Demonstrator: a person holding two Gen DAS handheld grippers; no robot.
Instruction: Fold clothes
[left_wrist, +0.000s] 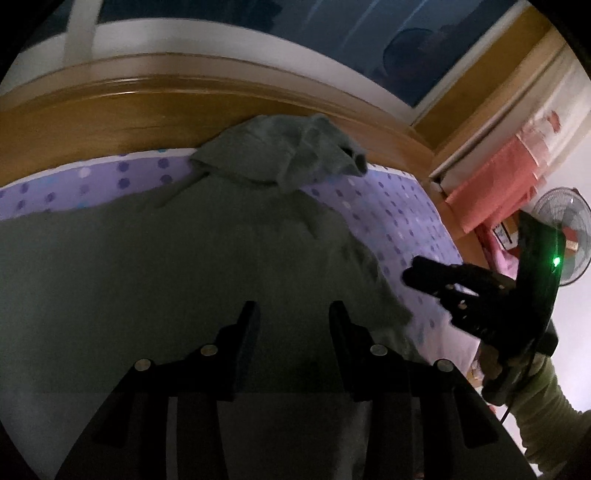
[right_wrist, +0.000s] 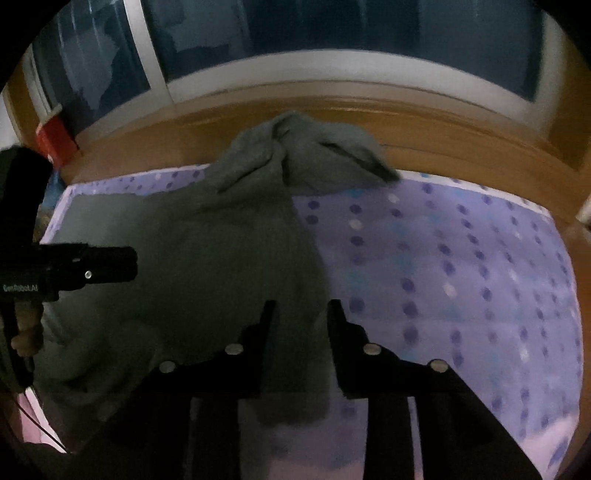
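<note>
While the grey hoodie (left_wrist: 207, 258) lies spread on the bed (right_wrist: 461, 266), hood bunched against the wooden far edge, I hold both grippers above it; left gripper (left_wrist: 291, 314) and right gripper (right_wrist: 301, 314) fingers are spread and empty, apparently ready to pinch cloth.

Hoodie (left_wrist: 177, 258) lies on bed (left_wrist: 402, 221), hood (left_wrist: 295, 151) at far end, against wooden ledge (left_wrist: 110, 107) w/ window (right_wrist: 332, 37) behind it. Left tongs (left_wrist: 293, 314) above hoodie's body; right tongs (right_wrist: 301, 314) over hoodie's right edge. Fan (left_wrist: 565, 236) stands right of hoodie, off the bed.
</note>
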